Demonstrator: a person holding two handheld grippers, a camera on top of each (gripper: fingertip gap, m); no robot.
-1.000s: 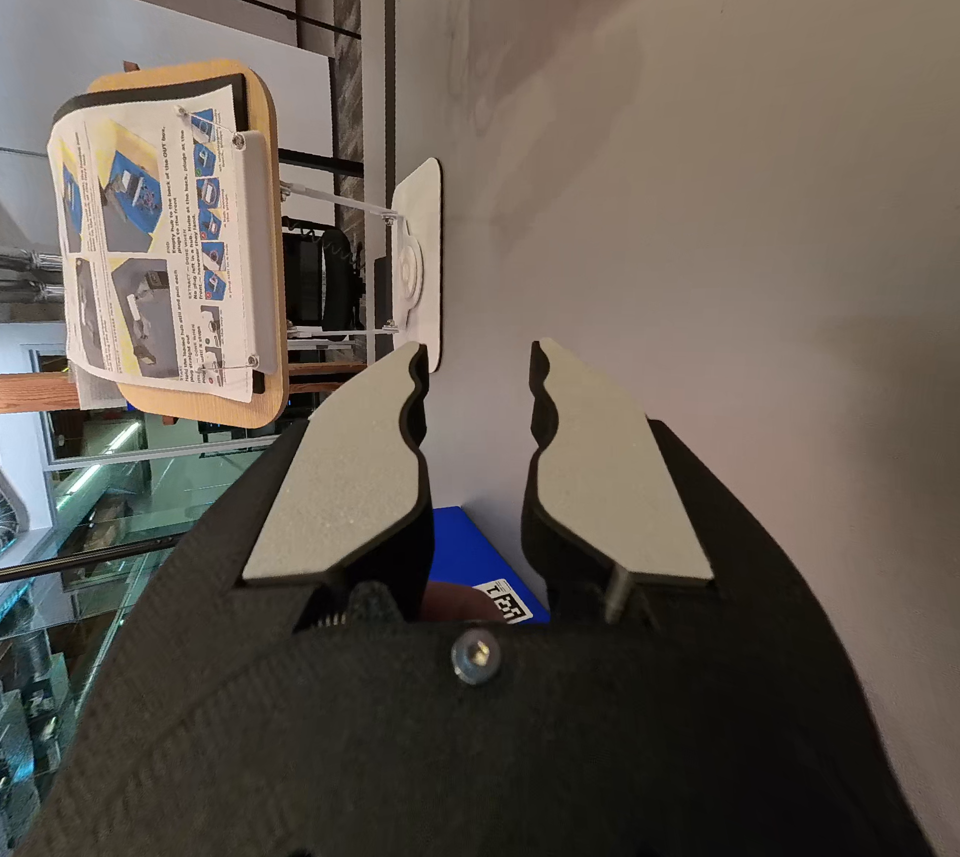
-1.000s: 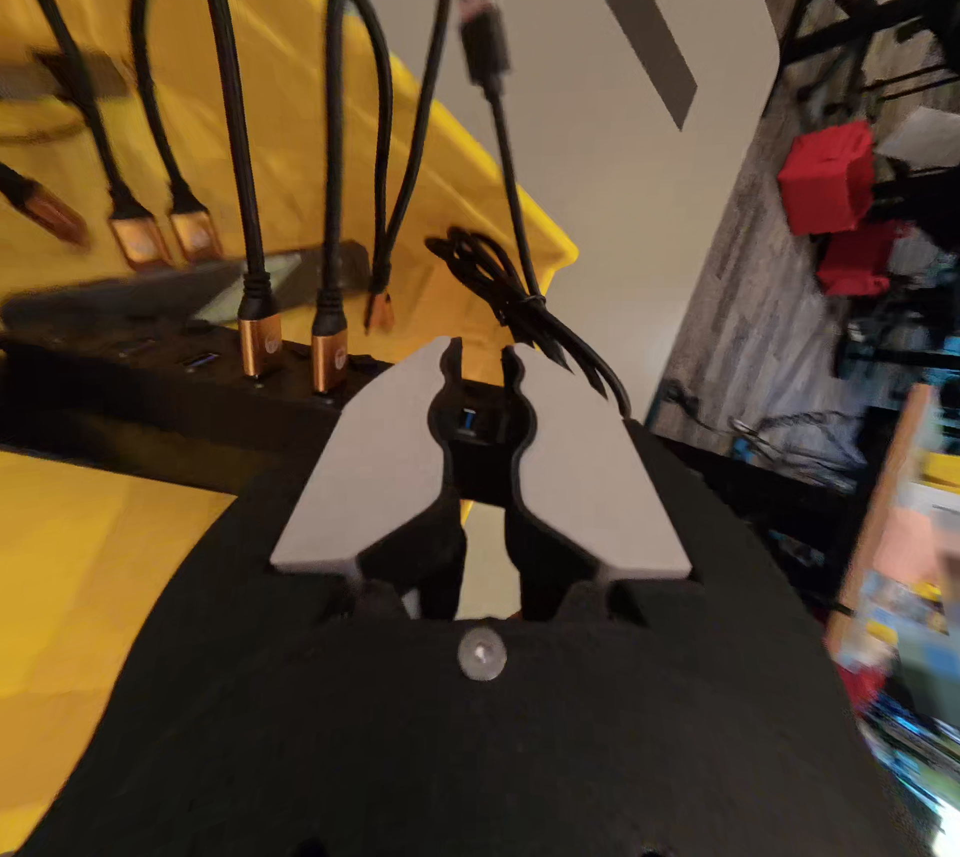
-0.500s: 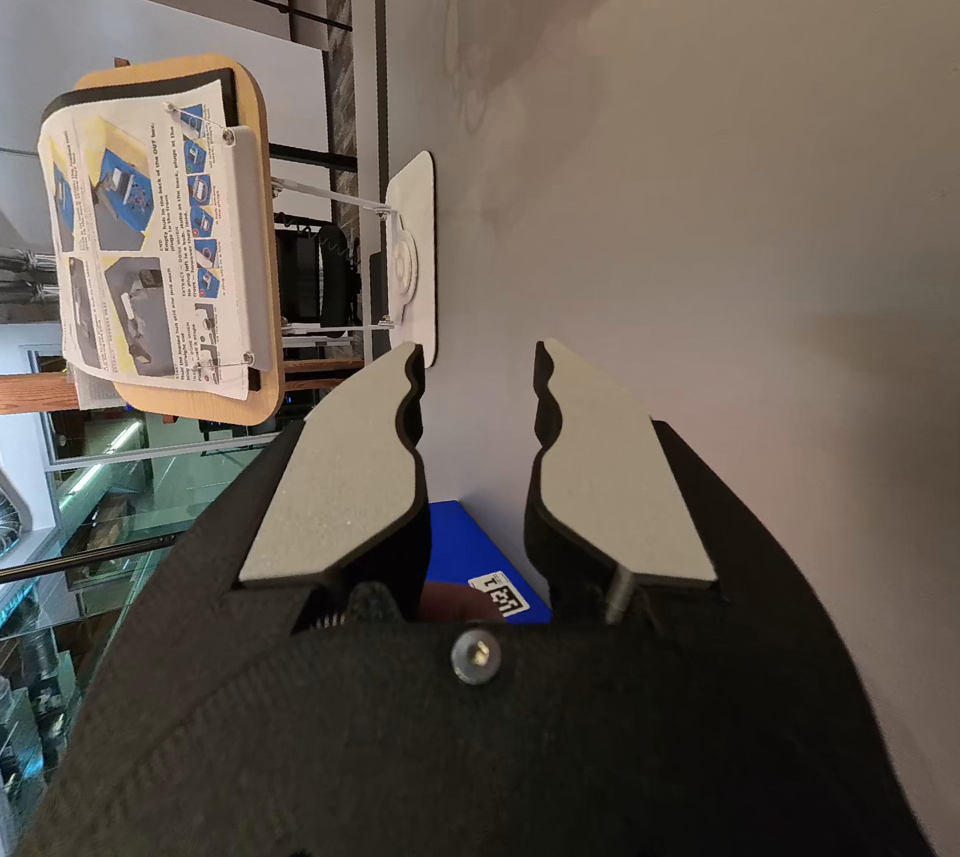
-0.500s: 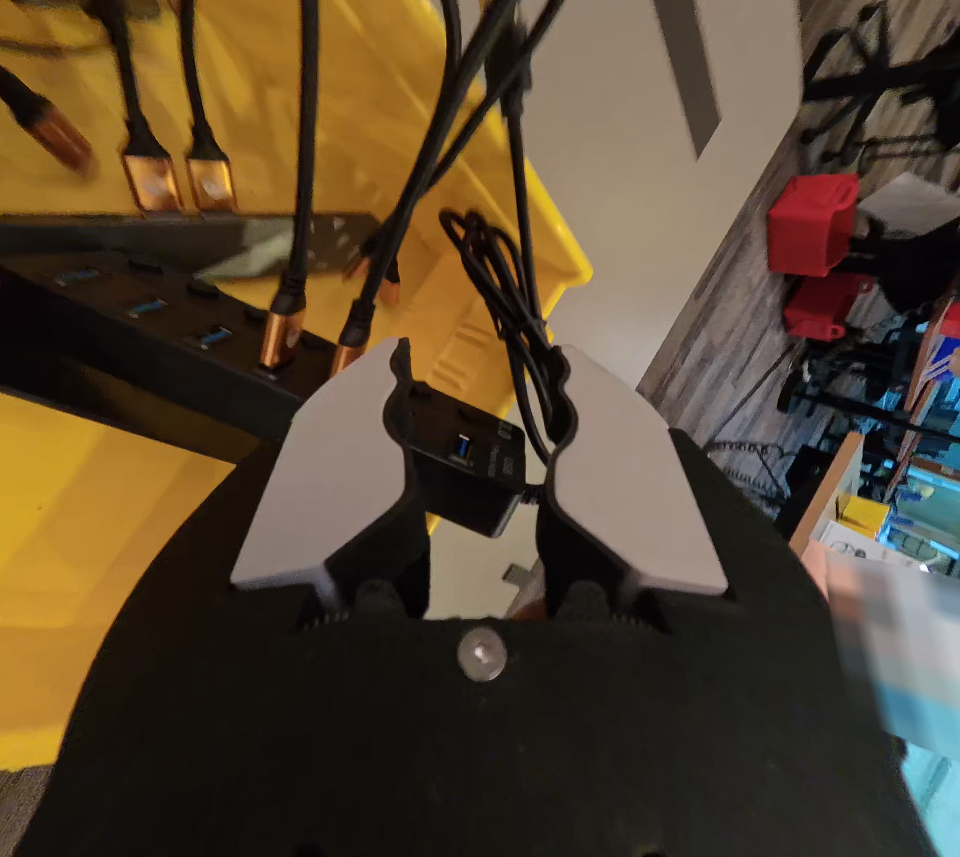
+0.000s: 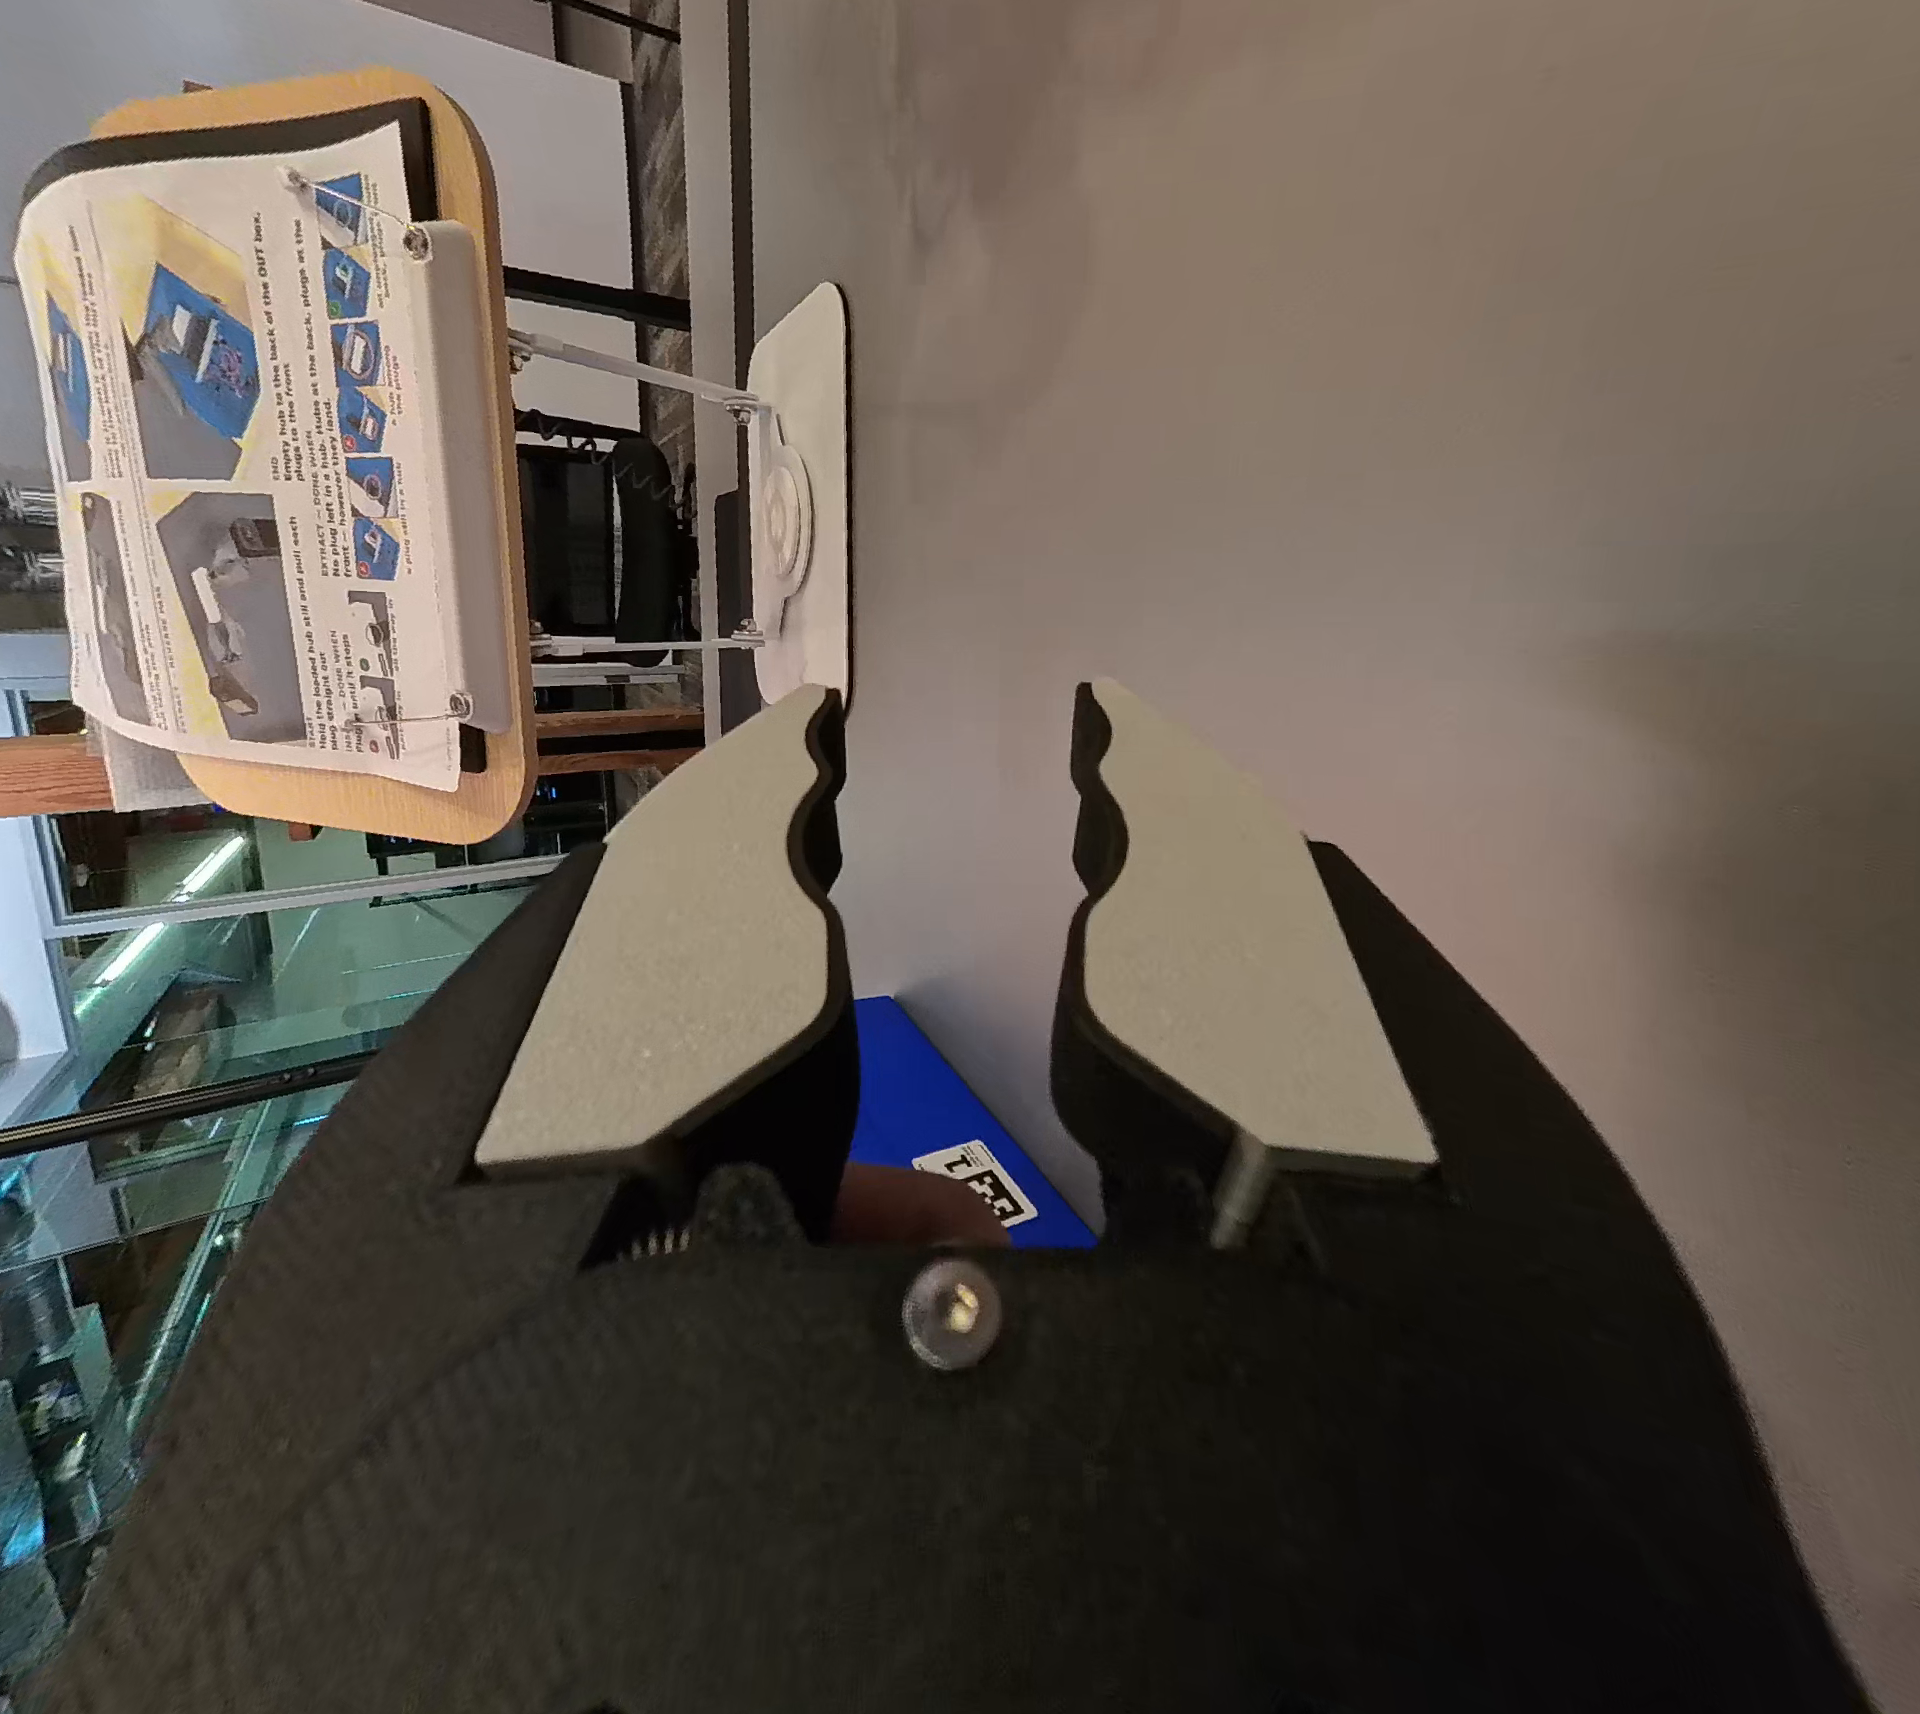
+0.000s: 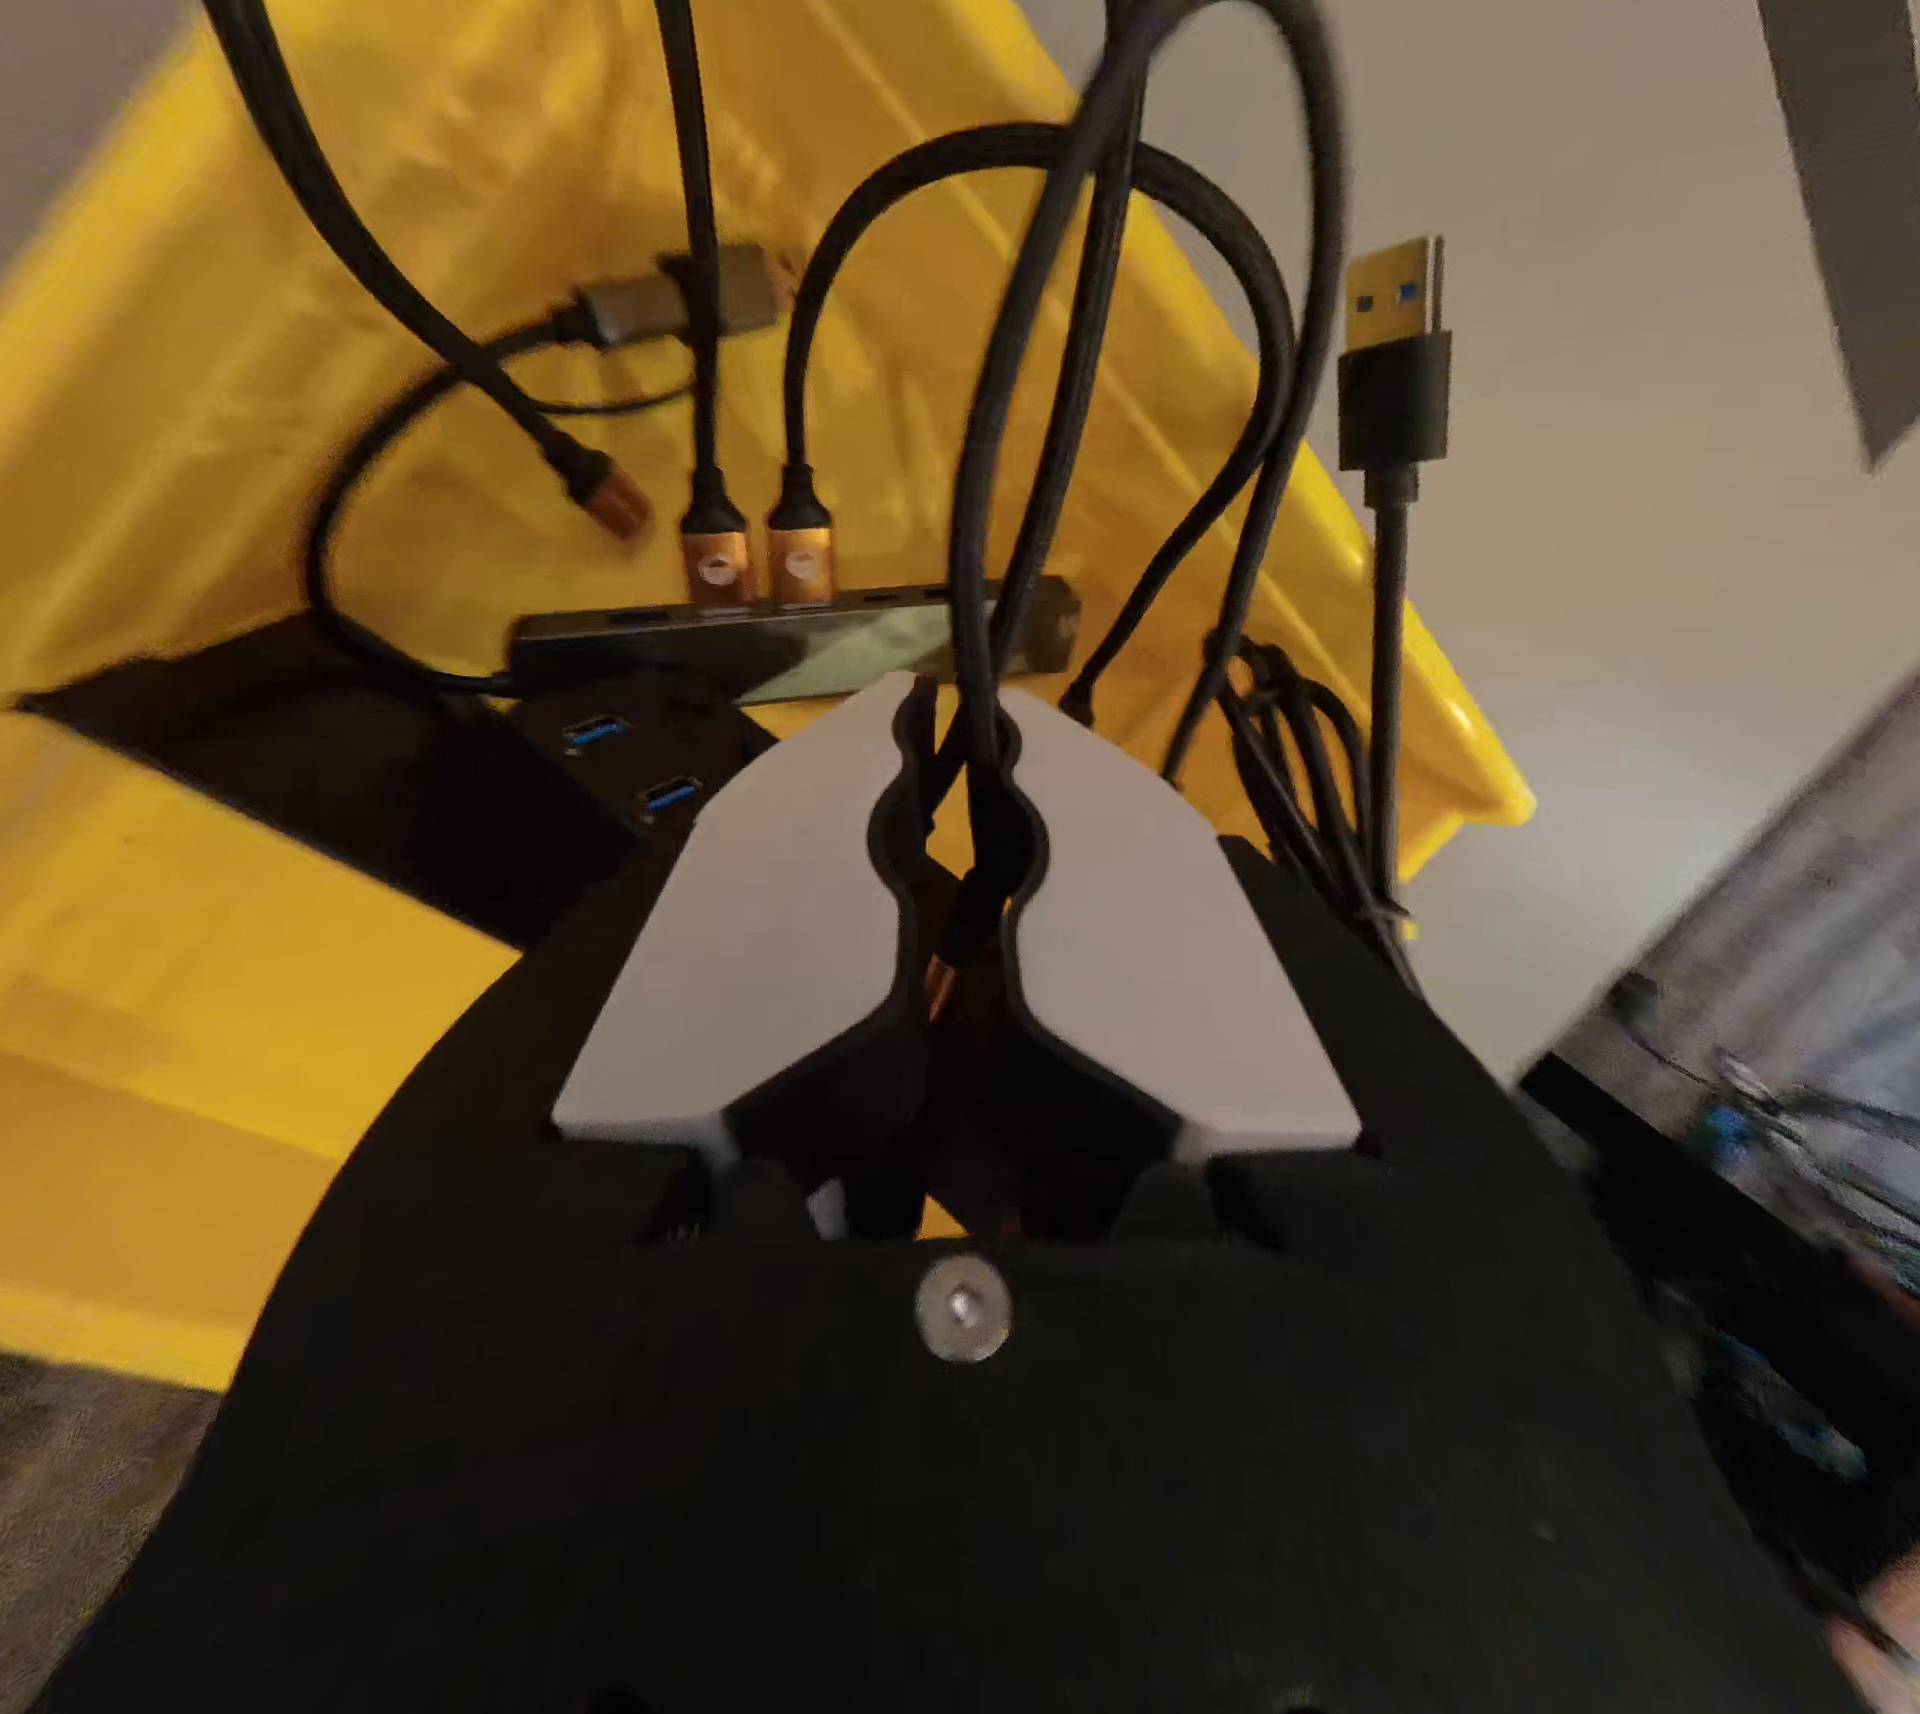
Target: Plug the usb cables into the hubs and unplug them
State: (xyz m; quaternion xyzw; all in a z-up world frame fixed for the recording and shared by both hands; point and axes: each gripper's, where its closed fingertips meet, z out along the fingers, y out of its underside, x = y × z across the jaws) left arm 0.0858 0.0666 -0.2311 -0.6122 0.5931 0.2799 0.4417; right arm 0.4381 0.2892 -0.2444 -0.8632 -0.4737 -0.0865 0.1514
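In the right wrist view my right gripper [image 6: 961, 714] is shut on black braided cables [image 6: 977, 584] that run up out of its jaws. A copper plug [image 6: 940, 978] sits deep between the fingers. Just beyond lies a slim grey hub [image 6: 790, 641] with two copper plugs [image 6: 758, 558] standing in it. A black hub with blue ports [image 6: 623, 760] lies at the left of the fingers. A loose black USB plug [image 6: 1392, 355] hangs at the right. In the left wrist view my left gripper [image 5: 956, 714] is open and empty above the grey table [image 5: 1403, 417].
Yellow bins [image 6: 312, 314] lie behind and under the hubs. Another copper plug [image 6: 613, 506] dangles at the left. A blue box with a marker tag [image 5: 966, 1145] lies under the left gripper. A stand with a printed sheet [image 5: 260, 469] rises from a white base [image 5: 810, 438]. Across from one pair of fingers to the other is roughly 40 centimeters.
My right gripper let go of the black hub's end, opened, then shut on the black cables, and the view swung over the grey hub. The left gripper stayed open and barely drifted.
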